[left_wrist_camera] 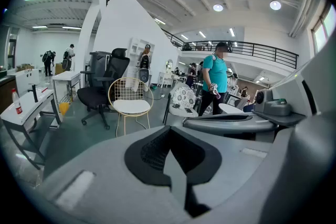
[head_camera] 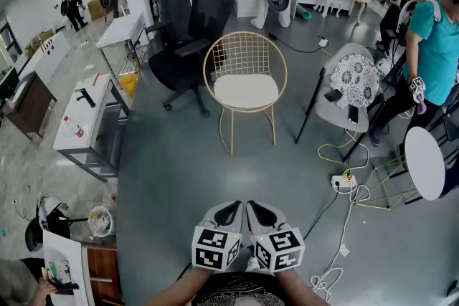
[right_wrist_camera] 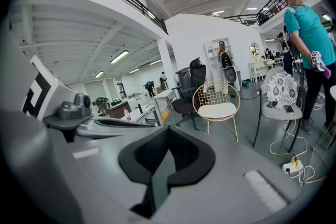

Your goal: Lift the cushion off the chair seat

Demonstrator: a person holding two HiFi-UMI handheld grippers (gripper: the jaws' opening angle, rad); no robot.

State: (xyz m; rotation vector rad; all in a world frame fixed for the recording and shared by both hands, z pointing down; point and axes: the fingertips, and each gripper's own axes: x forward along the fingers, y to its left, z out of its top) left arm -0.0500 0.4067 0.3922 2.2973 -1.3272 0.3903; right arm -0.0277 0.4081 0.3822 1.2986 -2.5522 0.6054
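- Cushion (head_camera: 246, 90) was seen in the head view filling the seat of the gold wire chair (head_camera: 209, 61), well apart from the left gripper (head_camera: 231, 210) and the right gripper (head_camera: 262, 210).
- In the left gripper view, the jaws were shut on nothing. If they were not opened, the cushion would likely be pushed off the seat edge rather than gripped.
- In the right gripper view, the jaws were likewise closed and empty. No writing could be read.

white cushion (head_camera: 246, 90), seemingly flat, on gold wire chair (head_camera: 244, 54)
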